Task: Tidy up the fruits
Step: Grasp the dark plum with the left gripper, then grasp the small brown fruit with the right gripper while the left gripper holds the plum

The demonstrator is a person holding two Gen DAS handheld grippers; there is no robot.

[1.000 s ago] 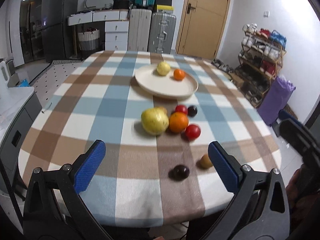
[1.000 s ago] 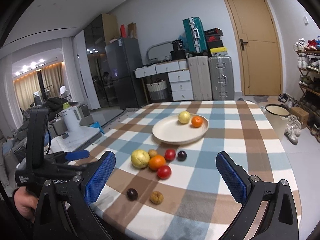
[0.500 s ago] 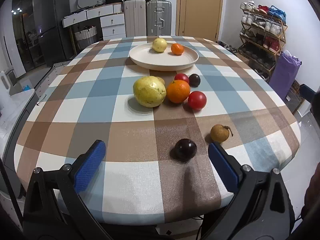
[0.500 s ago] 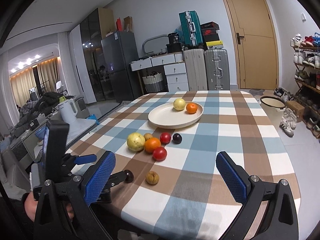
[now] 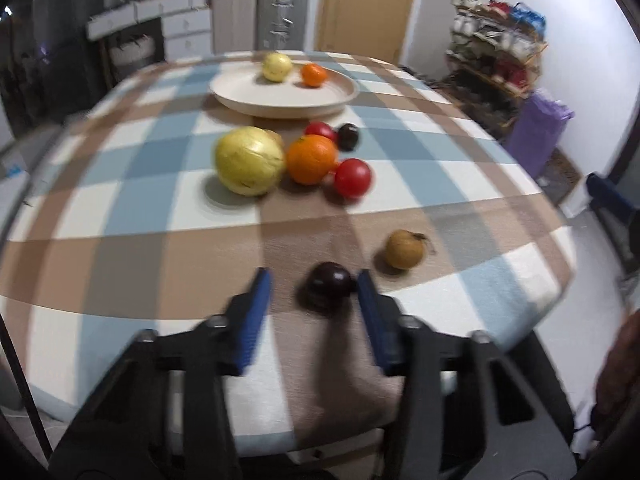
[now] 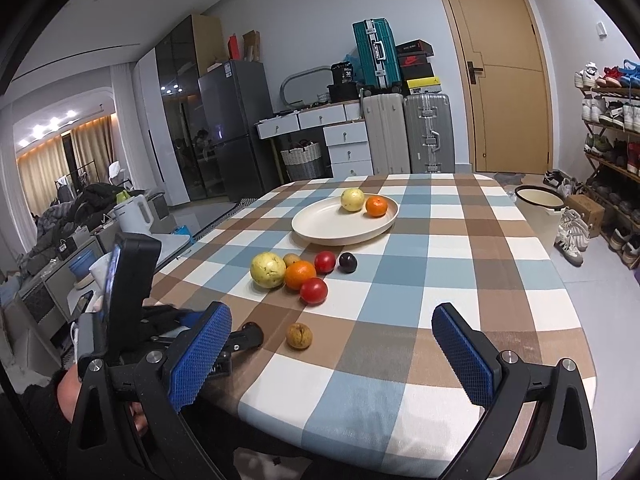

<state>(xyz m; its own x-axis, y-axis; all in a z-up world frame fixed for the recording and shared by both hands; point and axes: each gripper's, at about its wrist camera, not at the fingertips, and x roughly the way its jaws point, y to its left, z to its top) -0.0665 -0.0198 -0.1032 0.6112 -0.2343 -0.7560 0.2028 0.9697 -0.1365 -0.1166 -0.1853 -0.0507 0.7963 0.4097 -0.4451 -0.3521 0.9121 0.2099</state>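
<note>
A dark plum [image 5: 330, 283] lies near the table's front edge between the blue pads of my left gripper [image 5: 312, 286]. The right pad touches it and the left pad stands apart, so the jaws are partly closed. A brown fruit [image 5: 404, 249] lies just right of it. Further back sit a large yellow fruit [image 5: 249, 160], an orange [image 5: 311, 159], a red tomato [image 5: 352, 178], a second red fruit [image 5: 320, 130] and a second dark plum [image 5: 348, 135]. A cream plate [image 5: 280, 98] holds a yellow fruit [image 5: 277, 66] and a small orange [image 5: 313, 75]. My right gripper [image 6: 332, 352] is open and empty above the front edge.
The checked tablecloth [image 6: 460, 280] covers an oval table. The left gripper's body [image 6: 132, 280] shows at the left in the right wrist view. Suitcases [image 6: 404, 132], a door and a shoe rack [image 6: 608, 152] stand beyond the table.
My left gripper has moved forward and down to the near dark plum, and its jaws have narrowed around it. The right gripper has barely moved.
</note>
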